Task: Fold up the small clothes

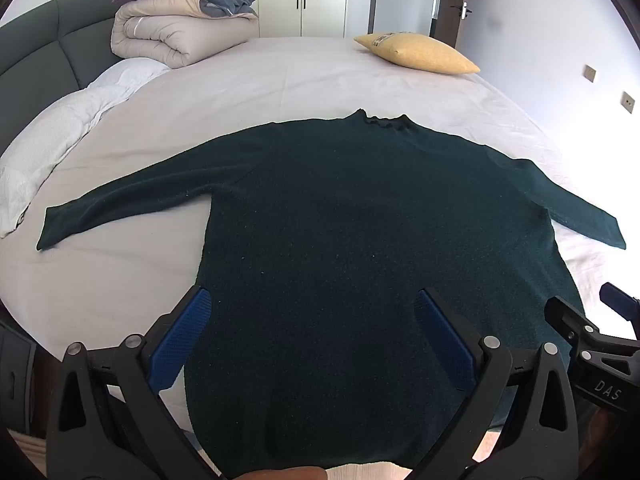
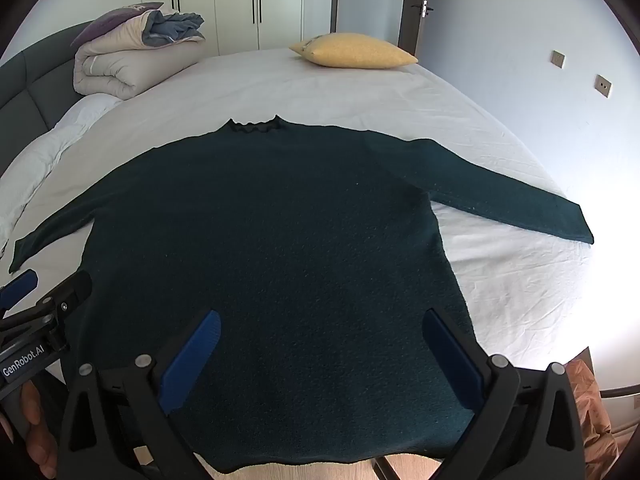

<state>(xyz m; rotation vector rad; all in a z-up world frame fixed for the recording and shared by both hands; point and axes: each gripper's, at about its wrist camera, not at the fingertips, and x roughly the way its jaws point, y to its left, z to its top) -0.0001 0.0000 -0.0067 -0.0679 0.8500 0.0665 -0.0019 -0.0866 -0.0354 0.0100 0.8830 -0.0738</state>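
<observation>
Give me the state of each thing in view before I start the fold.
Sweater: spread flat on the bed, both sleeves out, unfolded.
Left hand-held gripper: open, over the hem, holding nothing.
Right hand-held gripper: open, over the hem, holding nothing.
Duvet: folded, by the headboard.
Yellow pillow: lying flat at the far edge.

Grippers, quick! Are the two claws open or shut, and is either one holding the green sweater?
Left gripper: open wide, holding nothing, above the dark green sweater.
Right gripper: open wide, holding nothing, also above the sweater.
</observation>
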